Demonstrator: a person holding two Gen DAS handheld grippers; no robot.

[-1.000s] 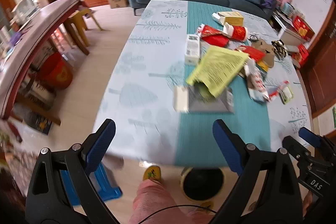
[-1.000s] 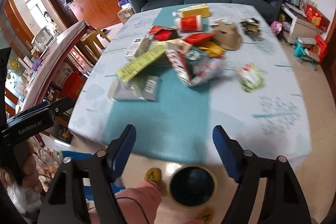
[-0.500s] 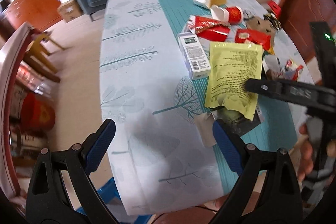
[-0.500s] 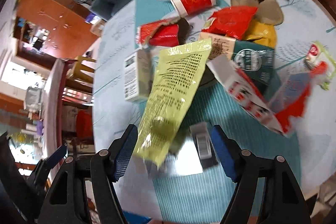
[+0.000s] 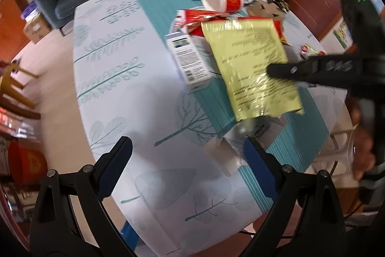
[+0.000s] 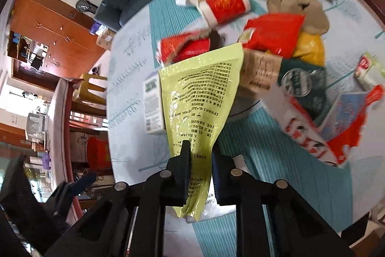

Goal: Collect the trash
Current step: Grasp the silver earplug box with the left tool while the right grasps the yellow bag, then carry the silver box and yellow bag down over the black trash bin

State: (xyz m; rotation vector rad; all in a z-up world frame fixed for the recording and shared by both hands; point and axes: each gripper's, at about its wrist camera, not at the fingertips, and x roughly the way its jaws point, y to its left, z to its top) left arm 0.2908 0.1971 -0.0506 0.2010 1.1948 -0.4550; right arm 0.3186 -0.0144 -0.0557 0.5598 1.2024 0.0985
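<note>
Litter covered the tablecloth-draped table (image 5: 125, 98). The right gripper (image 6: 199, 153) pinched a crinkly yellow-green printed plastic pouch (image 6: 199, 93) above the white barcoded carton (image 5: 190, 59); the left gripper (image 5: 187, 153) hung wide, holding nothing.

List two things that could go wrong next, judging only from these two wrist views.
1. The right gripper pinches only the lower end of the yellow-green pouch, so the glossy film might slip out.
2. The pouch hangs over a flattened silver packet and beside a white carton; swinging it could drag or knock them.
</note>
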